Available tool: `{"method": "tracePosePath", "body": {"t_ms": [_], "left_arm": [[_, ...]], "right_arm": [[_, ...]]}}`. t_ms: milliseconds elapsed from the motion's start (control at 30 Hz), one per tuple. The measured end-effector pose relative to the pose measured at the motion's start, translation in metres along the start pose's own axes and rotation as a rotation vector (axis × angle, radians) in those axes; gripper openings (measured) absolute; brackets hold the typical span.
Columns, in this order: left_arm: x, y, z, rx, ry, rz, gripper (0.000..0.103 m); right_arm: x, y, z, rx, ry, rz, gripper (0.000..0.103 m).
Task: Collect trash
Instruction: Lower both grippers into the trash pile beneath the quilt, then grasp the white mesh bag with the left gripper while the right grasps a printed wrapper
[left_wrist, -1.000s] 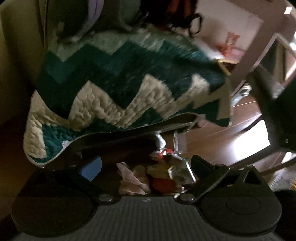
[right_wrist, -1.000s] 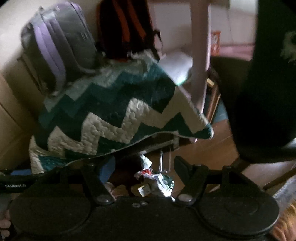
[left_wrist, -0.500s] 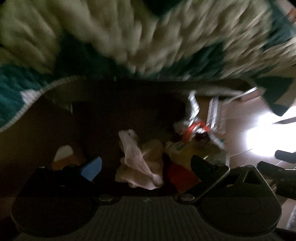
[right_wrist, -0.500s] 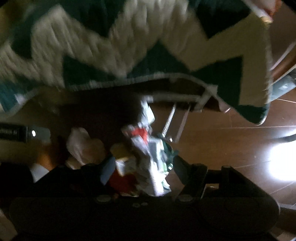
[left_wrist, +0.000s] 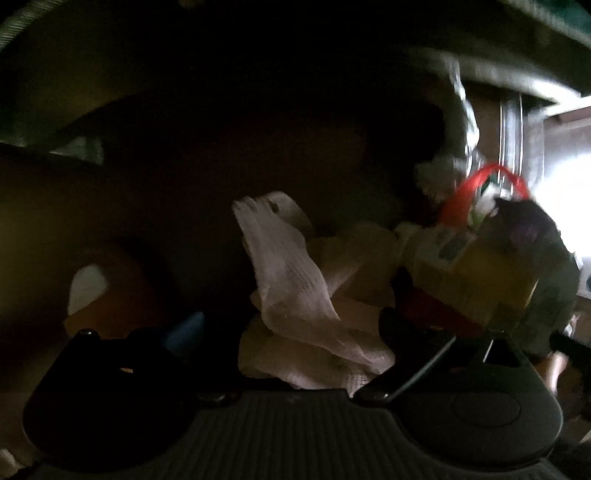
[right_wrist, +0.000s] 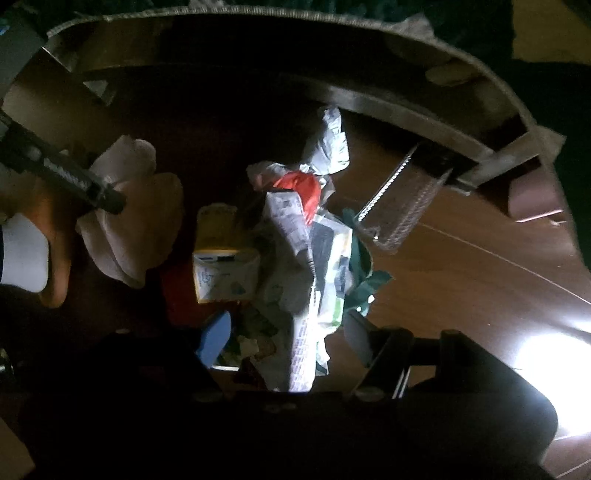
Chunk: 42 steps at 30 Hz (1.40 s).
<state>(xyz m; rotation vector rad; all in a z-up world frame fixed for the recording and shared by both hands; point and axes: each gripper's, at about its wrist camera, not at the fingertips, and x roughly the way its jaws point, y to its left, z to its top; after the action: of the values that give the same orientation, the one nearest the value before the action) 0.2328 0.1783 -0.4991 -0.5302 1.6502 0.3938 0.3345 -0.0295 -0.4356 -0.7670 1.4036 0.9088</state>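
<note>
A pile of trash lies on the dark wood floor (right_wrist: 461, 277) under a bench edge. My left gripper (left_wrist: 291, 328) points down over a crumpled white paper towel (left_wrist: 295, 295); its jaws are closing, with the towel between them and the pads not clearly pressing. A yellow carton (left_wrist: 476, 280) and a red loop (left_wrist: 480, 181) lie to its right. My right gripper (right_wrist: 286, 336) stands open around a crumpled printed wrapper (right_wrist: 317, 266). In that view the yellow carton (right_wrist: 221, 258), a red scrap (right_wrist: 299, 188) and the paper towel (right_wrist: 129, 236) lie left of and above the wrapper.
A quilt's hem (right_wrist: 258, 13) and the bench frame with its leg (right_wrist: 498, 162) arch over the pile. A clear ridged plastic piece (right_wrist: 406, 199) leans beside the leg. What looks like a person's foot (right_wrist: 55, 266) is at the left. Glare brightens the floor at the right.
Both grippers have dropped from above the quilt down to the trash pile and tipped to point at the floor. The paper towel and the wrapper now sit between their fingers.
</note>
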Motion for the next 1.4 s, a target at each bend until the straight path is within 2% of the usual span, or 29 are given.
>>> {"method": "tracePosePath", "body": {"t_ms": [100, 233, 333, 367, 400, 433, 500, 533, 600, 767, 1033, 1167, 1267, 1400], "left_arm": [[0.014, -0.007, -0.003, 0.033, 0.038, -0.012, 0.088], [0.024, -0.014, -0.003, 0.060, 0.057, -0.019, 0.079], [0.028, -0.015, -0.003, 0.053, 0.069, -0.046, 0.066], [0.029, -0.015, -0.003, 0.052, 0.073, -0.054, 0.058], [0.029, -0.016, -0.003, 0.050, 0.076, -0.064, 0.051], [0.028, -0.015, -0.004, 0.046, 0.077, -0.072, 0.047], [0.025, -0.015, -0.004, 0.038, 0.075, -0.083, 0.031], [0.025, -0.016, -0.005, 0.036, 0.074, -0.086, 0.029], [0.019, -0.016, -0.007, 0.040, 0.074, -0.089, 0.017], [-0.009, -0.017, -0.014, 0.047, 0.057, -0.087, 0.009], [-0.091, -0.023, -0.042, 0.069, -0.052, -0.128, 0.008], [-0.143, -0.024, -0.064, 0.106, -0.162, -0.138, 0.007], [-0.194, -0.025, -0.085, 0.143, -0.274, -0.157, 0.007], [-0.260, -0.030, -0.111, 0.174, -0.418, -0.189, 0.007]], "right_arm": [[0.011, -0.008, 0.001, 0.029, -0.005, -0.007, 0.066], [0.024, -0.020, 0.001, 0.091, 0.000, 0.033, 0.065], [0.029, -0.019, 0.002, 0.085, -0.002, 0.038, 0.061], [0.032, -0.019, 0.002, 0.081, 0.002, 0.038, 0.044], [0.034, -0.019, 0.003, 0.082, 0.013, 0.035, 0.013], [0.037, -0.019, 0.003, 0.088, 0.021, 0.026, 0.009], [0.035, -0.018, 0.002, 0.075, 0.011, 0.022, 0.010], [0.033, -0.017, 0.002, 0.067, 0.011, 0.022, 0.010], [0.026, -0.015, 0.003, 0.062, 0.006, 0.021, 0.009], [-0.010, -0.007, 0.006, 0.040, -0.011, 0.002, 0.007], [-0.099, -0.003, -0.009, 0.105, -0.124, -0.091, 0.007], [-0.158, -0.005, -0.022, 0.194, -0.230, -0.154, 0.007], [-0.211, -0.008, -0.038, 0.282, -0.330, -0.161, 0.007], [-0.278, -0.001, -0.068, 0.319, -0.465, -0.185, 0.007]]}}
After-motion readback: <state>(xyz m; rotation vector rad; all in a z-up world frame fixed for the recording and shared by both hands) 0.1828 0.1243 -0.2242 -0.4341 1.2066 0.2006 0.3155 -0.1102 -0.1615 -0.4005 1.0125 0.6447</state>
